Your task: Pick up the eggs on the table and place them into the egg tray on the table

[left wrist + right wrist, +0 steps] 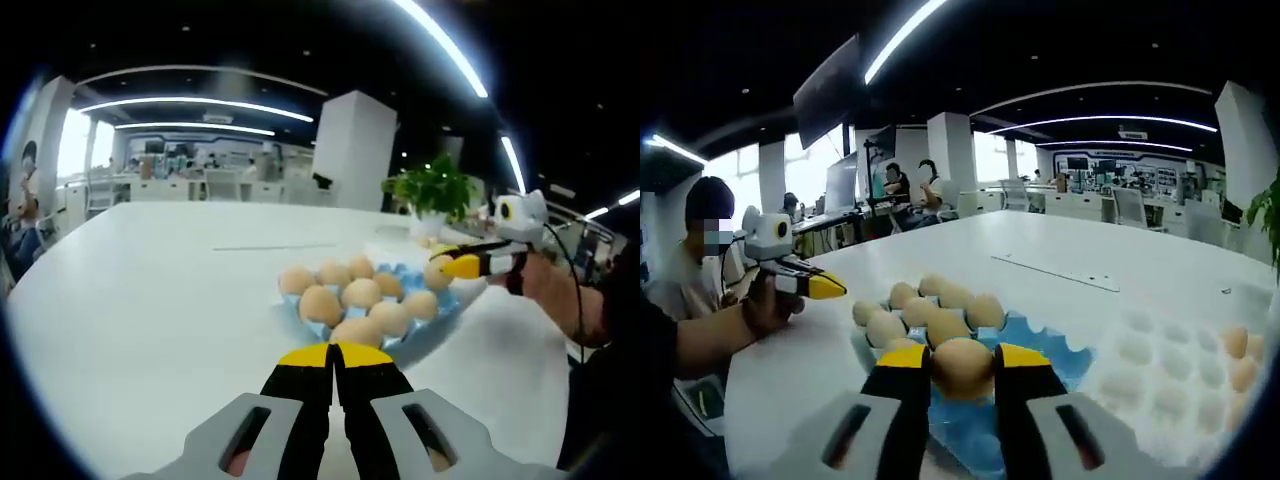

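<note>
At lower centre, the right gripper [962, 368] clamps a brown egg [962, 366] above the blue egg tray [1065, 362] (partly filled); the left gripper [334, 357] has its jaws together.

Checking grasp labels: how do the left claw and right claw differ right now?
The left claw is shut with nothing between its yellow tips; the right claw is shut on an egg. The left claw sits back at the near edge of the blue egg tray, while the right claw hangs over the tray's cups. Both have black jaws with yellow tips and grey bodies, each held in a person's hand.
</note>
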